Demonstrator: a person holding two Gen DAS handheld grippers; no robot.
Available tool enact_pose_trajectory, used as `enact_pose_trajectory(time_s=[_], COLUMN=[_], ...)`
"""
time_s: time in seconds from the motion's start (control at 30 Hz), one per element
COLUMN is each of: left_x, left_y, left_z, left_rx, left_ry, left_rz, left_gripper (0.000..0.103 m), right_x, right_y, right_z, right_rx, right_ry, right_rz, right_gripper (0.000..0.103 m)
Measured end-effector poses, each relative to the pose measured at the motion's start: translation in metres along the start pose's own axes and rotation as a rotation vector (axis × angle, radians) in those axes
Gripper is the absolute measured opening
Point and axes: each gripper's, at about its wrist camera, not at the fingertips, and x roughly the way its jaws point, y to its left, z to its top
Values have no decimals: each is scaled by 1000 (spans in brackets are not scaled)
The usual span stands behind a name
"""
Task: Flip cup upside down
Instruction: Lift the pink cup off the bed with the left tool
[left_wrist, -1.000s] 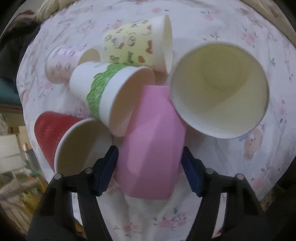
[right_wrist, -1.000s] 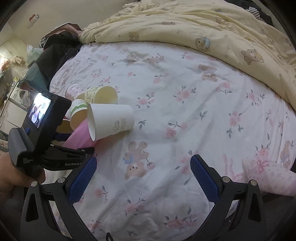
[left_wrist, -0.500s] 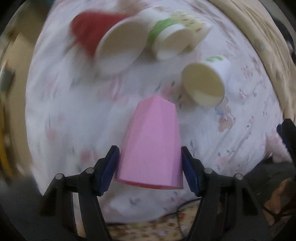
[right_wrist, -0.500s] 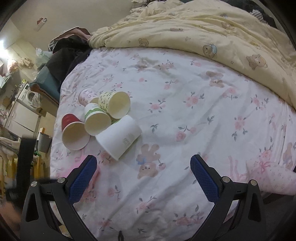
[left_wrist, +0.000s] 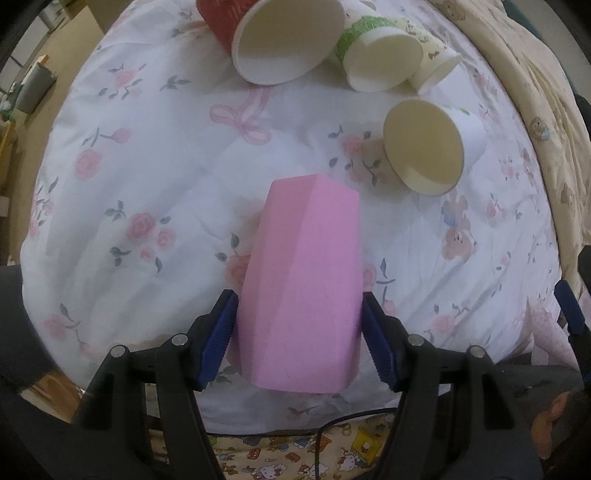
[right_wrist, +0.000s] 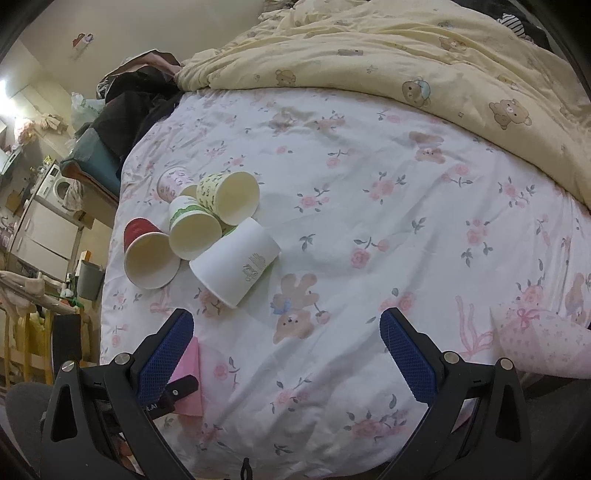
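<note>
My left gripper (left_wrist: 297, 338) is shut on a pink faceted cup (left_wrist: 301, 284), blue pads against its two sides. The cup's closed base points away from me over the bed's front edge, its wide rim toward the camera. In the right wrist view only a pink sliver of the cup (right_wrist: 190, 373) shows behind my left finger. My right gripper (right_wrist: 286, 356) is open and empty above the floral sheet (right_wrist: 369, 229). Several paper cups lie on their sides in a cluster: a red cup (right_wrist: 146, 254), a green-banded cup (right_wrist: 192, 230), a yellow printed cup (right_wrist: 229, 195), a white cup (right_wrist: 236, 266).
A small pink-patterned cup (right_wrist: 171, 181) lies behind the cluster. A yellow bear-print duvet (right_wrist: 406, 55) is heaped at the far side. Dark clothes (right_wrist: 136, 99) pile at the bed's left. A pink dotted cloth (right_wrist: 543, 343) lies at the right edge. The floor and furniture are past the left edge.
My left gripper lifted the pink cup out of the cluster and drew it back toward the bed's front edge, turning it. The white cup rolled slightly. The right gripper stayed open.
</note>
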Motion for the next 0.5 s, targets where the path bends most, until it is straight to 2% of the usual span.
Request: enact_pose_trajectory(time_s=[0.1, 0.17, 0.23, 0.43, 0.5], left_x=[2, 6, 7, 3, 1], left_y=[-4, -10, -14, -23, -29], left_z=[-2, -2, -4, -9, -9], left_rx=[36, 68, 85, 144, 162], left_ry=[22, 34, 30, 23, 25], left_rz=[2, 4, 30, 62, 48], left_gripper=[67, 81, 88, 89, 89], right_x=[0, 0, 0, 0, 0], right_y=[1, 4, 4, 4, 4], right_z=[1, 1, 1, 0, 0], right_rx=[-2, -10, -16, -20, -22], right_ry=[-6, -11, -11, -12, -13], right_rz=[-3, -7, -9, -10, -10], right_gripper=[103, 103, 103, 103, 103])
